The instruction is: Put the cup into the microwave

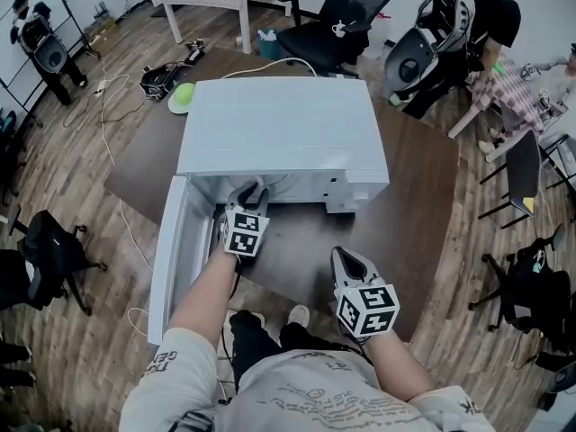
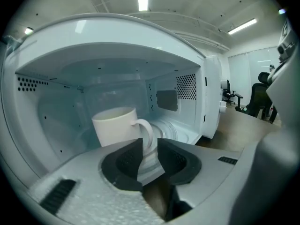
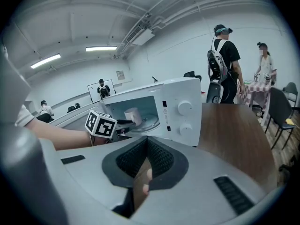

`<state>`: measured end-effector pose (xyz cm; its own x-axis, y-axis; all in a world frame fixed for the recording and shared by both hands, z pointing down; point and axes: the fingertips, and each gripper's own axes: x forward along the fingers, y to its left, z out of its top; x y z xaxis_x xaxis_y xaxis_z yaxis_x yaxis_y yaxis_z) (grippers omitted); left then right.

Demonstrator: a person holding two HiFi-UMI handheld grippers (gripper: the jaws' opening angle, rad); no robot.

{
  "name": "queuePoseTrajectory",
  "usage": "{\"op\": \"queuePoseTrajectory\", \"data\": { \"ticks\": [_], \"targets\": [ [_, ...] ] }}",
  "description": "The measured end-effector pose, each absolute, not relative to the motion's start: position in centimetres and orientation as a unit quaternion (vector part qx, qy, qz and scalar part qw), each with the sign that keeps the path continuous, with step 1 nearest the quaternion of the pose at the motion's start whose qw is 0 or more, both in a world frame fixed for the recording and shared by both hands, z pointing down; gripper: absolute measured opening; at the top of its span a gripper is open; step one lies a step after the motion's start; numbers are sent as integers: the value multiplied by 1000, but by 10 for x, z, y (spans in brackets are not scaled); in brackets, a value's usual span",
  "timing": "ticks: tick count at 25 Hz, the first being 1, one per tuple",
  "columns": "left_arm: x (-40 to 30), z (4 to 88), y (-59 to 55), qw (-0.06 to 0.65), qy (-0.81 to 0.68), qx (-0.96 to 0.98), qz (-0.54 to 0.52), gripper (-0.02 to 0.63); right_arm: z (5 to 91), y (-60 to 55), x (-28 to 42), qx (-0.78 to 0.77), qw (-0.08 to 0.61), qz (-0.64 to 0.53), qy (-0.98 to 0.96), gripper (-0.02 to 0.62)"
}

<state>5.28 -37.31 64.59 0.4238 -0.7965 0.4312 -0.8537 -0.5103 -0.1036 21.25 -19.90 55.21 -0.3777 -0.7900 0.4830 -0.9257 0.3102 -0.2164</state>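
A white cup (image 2: 117, 125) stands upright inside the open white microwave (image 1: 279, 133), over its glass turntable (image 2: 176, 130). My left gripper (image 2: 150, 146) reaches into the cavity and is shut on the cup's handle (image 2: 147, 132). The right gripper view shows the same: the cup (image 3: 132, 115) inside the microwave (image 3: 180, 111) with the left gripper (image 3: 126, 122) at it. In the head view the left gripper (image 1: 252, 192) is in the opening and hides the cup. My right gripper (image 1: 346, 259) hovers over the table in front of the microwave, shut and holding nothing.
The microwave door (image 1: 175, 250) hangs open to the left, past the edge of the brown table (image 1: 405, 205). Its control knobs (image 3: 185, 108) face front right. Office chairs (image 1: 337, 16), cables on the floor and people (image 3: 225, 64) surround the table.
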Motion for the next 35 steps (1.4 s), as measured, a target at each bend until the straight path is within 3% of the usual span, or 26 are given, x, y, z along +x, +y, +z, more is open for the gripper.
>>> {"op": "queuePoseTrajectory", "data": {
  "ticks": [6, 12, 35],
  "targets": [
    [44, 637, -361, 70, -505, 832, 218, 107, 549, -200, 204, 532, 142, 227, -803, 14],
    [38, 607, -342, 98, -526, 822, 193, 15, 538, -208, 193, 531, 126, 214, -810, 14],
    [42, 469, -236, 89, -586, 799, 104, 14, 445, -234, 107, 489, 46, 89, -867, 12]
  ]
}}
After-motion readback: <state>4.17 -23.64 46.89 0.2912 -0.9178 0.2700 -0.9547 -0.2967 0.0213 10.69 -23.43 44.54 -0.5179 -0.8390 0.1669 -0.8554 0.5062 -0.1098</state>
